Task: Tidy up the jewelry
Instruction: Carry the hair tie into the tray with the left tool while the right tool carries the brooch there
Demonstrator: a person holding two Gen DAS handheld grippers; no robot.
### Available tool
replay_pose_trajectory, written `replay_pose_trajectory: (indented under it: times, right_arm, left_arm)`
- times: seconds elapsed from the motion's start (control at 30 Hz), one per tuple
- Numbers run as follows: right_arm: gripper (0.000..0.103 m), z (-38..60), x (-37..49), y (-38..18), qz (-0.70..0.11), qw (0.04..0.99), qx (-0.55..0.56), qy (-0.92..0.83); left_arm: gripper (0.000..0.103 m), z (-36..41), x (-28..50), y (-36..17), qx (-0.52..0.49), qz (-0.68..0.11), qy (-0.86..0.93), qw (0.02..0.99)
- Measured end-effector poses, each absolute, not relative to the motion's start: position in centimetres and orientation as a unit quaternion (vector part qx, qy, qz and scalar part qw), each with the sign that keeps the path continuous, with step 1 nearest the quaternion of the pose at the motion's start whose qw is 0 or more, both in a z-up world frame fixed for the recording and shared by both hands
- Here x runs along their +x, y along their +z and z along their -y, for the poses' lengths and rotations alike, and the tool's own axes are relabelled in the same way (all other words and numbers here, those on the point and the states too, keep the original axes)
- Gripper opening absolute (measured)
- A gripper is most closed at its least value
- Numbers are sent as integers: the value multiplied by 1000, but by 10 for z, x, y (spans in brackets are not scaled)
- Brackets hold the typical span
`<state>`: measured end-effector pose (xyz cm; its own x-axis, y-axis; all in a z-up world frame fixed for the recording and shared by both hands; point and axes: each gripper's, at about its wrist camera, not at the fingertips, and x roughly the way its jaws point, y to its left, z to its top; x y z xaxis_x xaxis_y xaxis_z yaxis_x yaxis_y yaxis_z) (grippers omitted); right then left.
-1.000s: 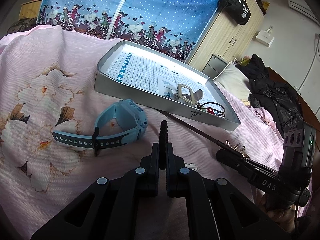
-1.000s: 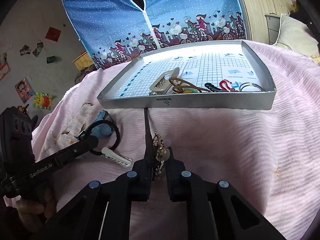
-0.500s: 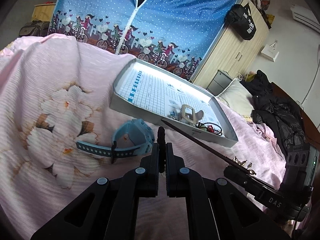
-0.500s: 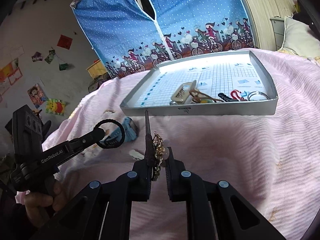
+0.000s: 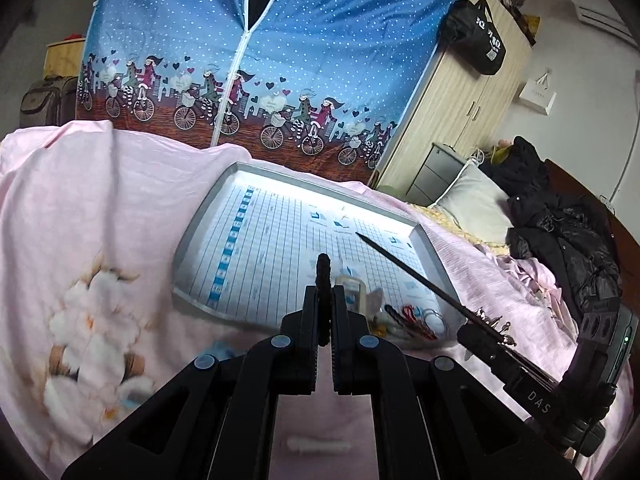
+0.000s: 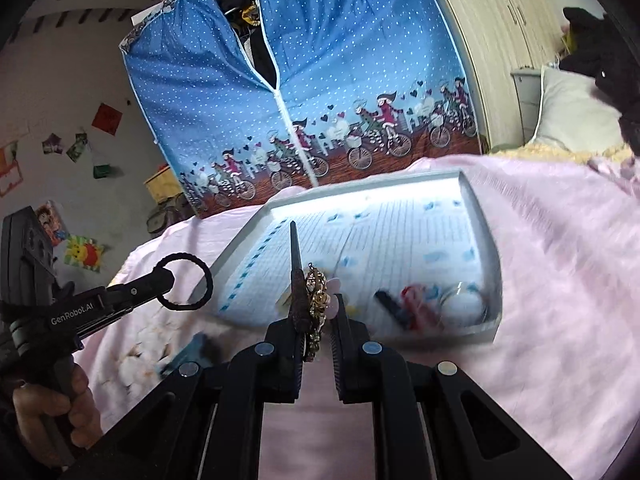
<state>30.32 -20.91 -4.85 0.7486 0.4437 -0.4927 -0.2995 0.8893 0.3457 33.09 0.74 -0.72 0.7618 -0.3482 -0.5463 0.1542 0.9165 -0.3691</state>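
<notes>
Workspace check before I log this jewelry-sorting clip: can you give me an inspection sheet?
Surface: pink floral bedspread.
Job's things: grey tray holding small pieces bunched at its near end; black hair tie; gold-ornamented hairpin.
Clutter: black jacket, pillow.
Grippers: left hand-held gripper shut on the hair tie; right hand-held gripper shut on the hairpin.
Cables: nothing seen.
Surroundings: blue fabric wardrobe, wooden wardrobe.

I see tray on bed, wardrobe behind it; small jewelry pieces in tray's near right corner; pillow far right
</notes>
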Motion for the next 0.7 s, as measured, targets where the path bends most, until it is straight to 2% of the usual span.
replay_pose_trajectory:
  times: [0.27,0.6,0.67,0.7]
  right_arm:
    - [12,217,348,-70,-300,927,133,180]
    - [12,210,358,-90,-334,919,120,171]
    - [19,212,358,-90,-335,920,123,165]
    - [33,214,357,-89,-331,921,126,161]
  left_arm:
    - [3,7,392,-38,-144,-357,-125,914]
    - [4,15,403,-61,-126,-378,-116,910]
    - [4,13,402,-62,-129,-382,-113,908]
    - [8,12,401,-62,-132,-382,-110,908]
